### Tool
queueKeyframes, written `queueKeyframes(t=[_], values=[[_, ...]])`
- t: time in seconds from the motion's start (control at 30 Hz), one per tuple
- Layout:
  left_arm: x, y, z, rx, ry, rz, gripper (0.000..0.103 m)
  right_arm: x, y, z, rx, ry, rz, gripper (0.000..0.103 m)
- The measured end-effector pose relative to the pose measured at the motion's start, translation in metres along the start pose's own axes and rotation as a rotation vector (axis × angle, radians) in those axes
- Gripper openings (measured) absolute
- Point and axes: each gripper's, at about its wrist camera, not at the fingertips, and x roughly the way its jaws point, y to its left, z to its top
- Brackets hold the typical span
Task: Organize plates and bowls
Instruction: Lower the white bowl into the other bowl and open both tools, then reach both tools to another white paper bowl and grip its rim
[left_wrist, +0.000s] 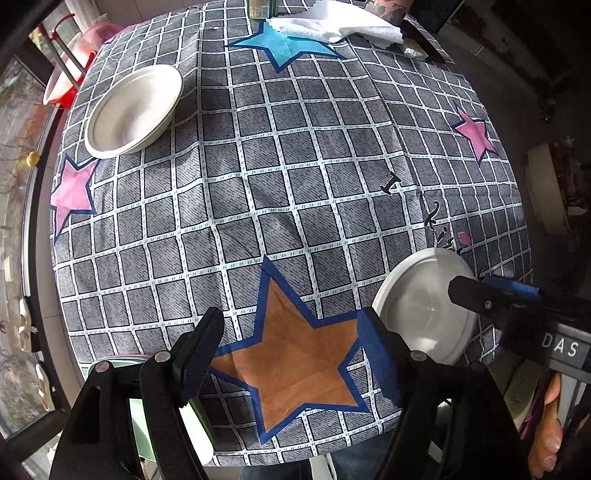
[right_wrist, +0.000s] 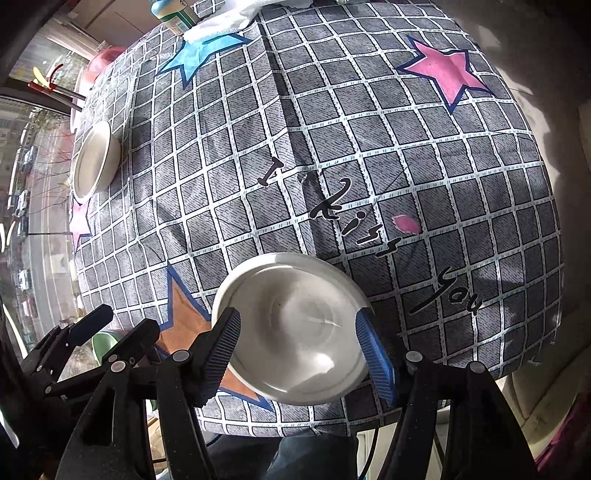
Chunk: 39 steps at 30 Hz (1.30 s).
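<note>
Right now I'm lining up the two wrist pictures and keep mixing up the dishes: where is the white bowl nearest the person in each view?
Left wrist view: the near white bowl sits at lower right, partly behind the right gripper.
Right wrist view: the same bowl lies at bottom centre, between the open fingers.
Shared landmark: the orange star on the tablecloth, just left of the bowl in both.

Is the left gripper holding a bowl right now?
No, the left gripper stands open over the orange star with nothing between its fingers.
</note>
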Motion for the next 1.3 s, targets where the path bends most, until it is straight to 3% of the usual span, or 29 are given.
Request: queueKeyframes(t=[0.13, 0.5, 0.67, 0.9, 1.3], values=[[-0.014, 0.019, 0.011, -0.059, -0.042, 0.017, 0.078, 0.000, 0.035, 0.014, -0.073, 0.004, 0.021, 0.066], [-0.031, 0.144, 0.062, -0.267, -0.142, 0.131, 0.078, 0.010, 0.139, 0.065, -0.273, 0.010, 0.054, 0.066], [-0.023, 0.189, 0.085, -0.339, -0.153, 0.184, 0.079, 0.025, 0.176, 0.098, -0.300, 0.015, 0.057, 0.066], [0.008, 0.223, 0.115, -0.361, -0.115, 0.204, 0.079, 0.052, 0.212, 0.139, -0.311, 0.011, 0.051, 0.066], [0.060, 0.238, 0.163, -0.299, -0.093, 0.246, 0.079, 0.101, 0.241, 0.186, -0.288, 0.017, 0.050, 0.066]])
